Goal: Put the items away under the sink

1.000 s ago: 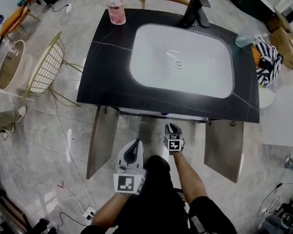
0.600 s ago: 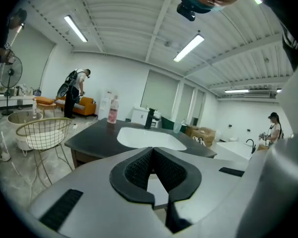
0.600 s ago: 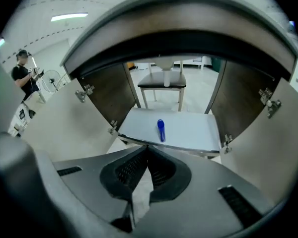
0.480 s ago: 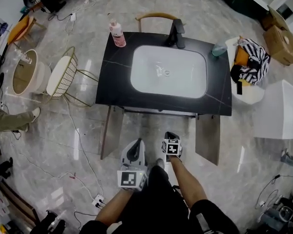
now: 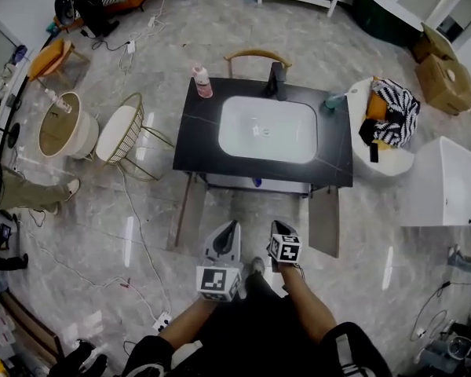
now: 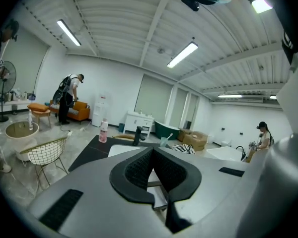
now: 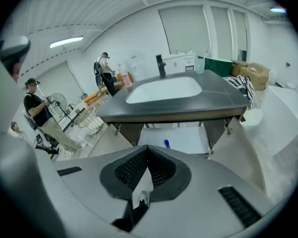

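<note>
**Both claws empty before the open vanity.** The left gripper (image 5: pixel 231 226) and right gripper (image 5: pixel 279 228) hang at lower centre, well apart from the vanity. Each has its jaws pressed together on nothing. The pink bottle (image 5: pixel 202 82) stands at the upper-left corner of the black countertop (image 5: pixel 195 144), and the toothbrush cup (image 5: pixel 333 100) at its upper right. A small blue item (image 5: pixel 256 182) lies in the open cabinet below. We judge that the cup may tip if pinched high, and that the floor cable (image 5: pixel 141 246) at left could snag a foot. The room is an open workshop with a glossy marble floor (image 5: pixel 78 234).
</note>
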The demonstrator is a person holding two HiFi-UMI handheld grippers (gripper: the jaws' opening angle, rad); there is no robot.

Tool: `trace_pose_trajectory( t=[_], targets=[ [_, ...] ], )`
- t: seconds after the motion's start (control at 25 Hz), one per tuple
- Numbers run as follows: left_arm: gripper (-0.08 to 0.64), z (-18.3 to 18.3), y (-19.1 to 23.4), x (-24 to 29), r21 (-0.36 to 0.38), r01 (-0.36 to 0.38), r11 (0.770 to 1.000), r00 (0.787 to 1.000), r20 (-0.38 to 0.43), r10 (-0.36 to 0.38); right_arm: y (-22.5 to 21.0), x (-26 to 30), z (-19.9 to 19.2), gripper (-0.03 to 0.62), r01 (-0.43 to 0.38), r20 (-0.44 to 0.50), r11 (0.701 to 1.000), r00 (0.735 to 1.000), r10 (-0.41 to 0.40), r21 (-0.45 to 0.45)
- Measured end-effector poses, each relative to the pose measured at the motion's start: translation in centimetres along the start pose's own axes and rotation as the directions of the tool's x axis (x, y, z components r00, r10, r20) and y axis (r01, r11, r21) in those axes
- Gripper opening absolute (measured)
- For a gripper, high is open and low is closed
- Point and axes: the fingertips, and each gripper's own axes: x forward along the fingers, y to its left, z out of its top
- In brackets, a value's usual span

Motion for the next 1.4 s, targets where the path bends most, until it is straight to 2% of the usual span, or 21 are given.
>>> trace_pose_trajectory(
  t=[0.16,0.32,0.48,0.68,0.8,0.96,1.16,1.4],
  targets=[
    [0.015,0.9,-0.7,-1.7,-0.018,-0.002,1.0,1.0,0.012,0.002,2.2,-5.6,4.2,0.012,-0.02,0.136,0.998,0.99,0.027,-0.052],
    [0.015,1.8,-0.9,-3.0,-0.002,0.001,1.0,0.999,0.033,-0.001,4.0,-10.7,8.2,0.012,-0.001,0.274,0.994,0.961,0.031,-0.111],
    [0.015,2.9,-1.1,-4.7,0.012,0.007,1.0,0.999,0.051,-0.007,7.1,-16.0,10.7,0.012,-0.035,0.38,0.987,0.92,0.092,-0.154],
    [0.015,4.2,-1.2,-6.6,0.02,-0.013,1.0,0.994,0.113,0.01,10.1,-22.8,13.0,0.012,-0.036,0.517,0.978,0.844,0.14,-0.206],
    [0.015,3.9,-1.0,-7.4,0.008,-0.02,1.0,0.992,0.122,0.019,11.2,-24.9,13.2,0.012,-0.04,0.549,0.974,0.82,0.161,-0.225],
    [0.015,3.6,-0.3,-7.8,0.015,-0.031,0.999,0.992,0.12,0.029,12.5,-25.8,13.1,0.012,-0.058,0.571,0.972,0.801,0.182,-0.229],
    [0.015,4.0,-0.2,-8.2,0.017,-0.031,0.999,0.99,0.137,0.029,13.5,-26.0,12.5,0.011,-0.08,0.561,0.963,0.798,0.218,-0.259],
    [0.015,3.6,-0.7,-8.4,0.023,-0.025,0.999,0.991,0.131,0.022,12.9,-26.1,12.1,0.011,-0.073,0.562,0.965,0.801,0.206,-0.251]
  ],
)
